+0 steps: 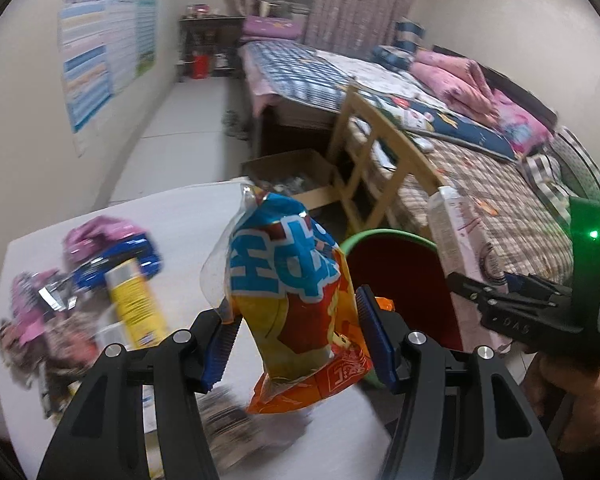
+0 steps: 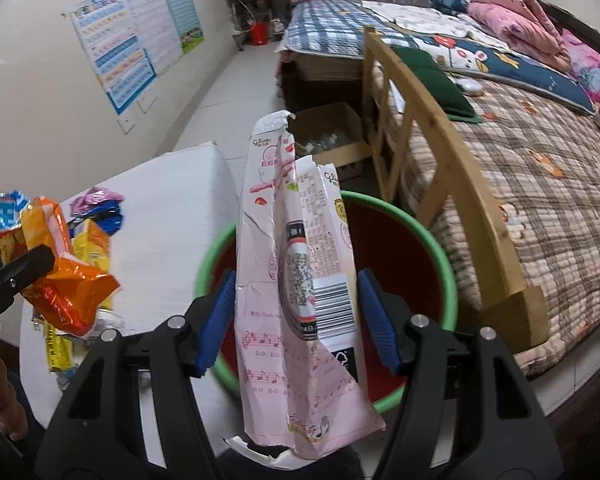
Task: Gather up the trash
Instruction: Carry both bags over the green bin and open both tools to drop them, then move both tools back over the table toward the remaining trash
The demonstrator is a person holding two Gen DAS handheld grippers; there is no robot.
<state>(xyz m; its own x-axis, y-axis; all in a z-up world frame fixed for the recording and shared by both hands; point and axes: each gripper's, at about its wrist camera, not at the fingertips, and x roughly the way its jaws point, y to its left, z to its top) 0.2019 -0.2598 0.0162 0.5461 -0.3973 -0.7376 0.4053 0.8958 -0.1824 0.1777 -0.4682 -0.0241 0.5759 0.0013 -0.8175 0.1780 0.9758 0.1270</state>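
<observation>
My left gripper (image 1: 298,338) is shut on an orange and blue snack bag (image 1: 292,280), held up over the edge of the white table (image 1: 180,232). My right gripper (image 2: 296,320) is shut on a torn, flattened pink carton (image 2: 296,264), which hangs above the red bin with a green rim (image 2: 450,280). In the left wrist view the bin (image 1: 380,236) stands just right of the bag, and the right gripper (image 1: 472,292) holds the carton (image 1: 460,232) over its far side. The right wrist view shows the left gripper (image 2: 20,272) and bag (image 2: 60,280) at far left.
Several wrappers lie on the table's left part, among them a yellow packet (image 1: 136,304) and blue and pink ones (image 1: 112,248). A wooden chair (image 1: 380,152), an open cardboard box (image 1: 292,176) and a bed (image 2: 540,184) stand behind the bin.
</observation>
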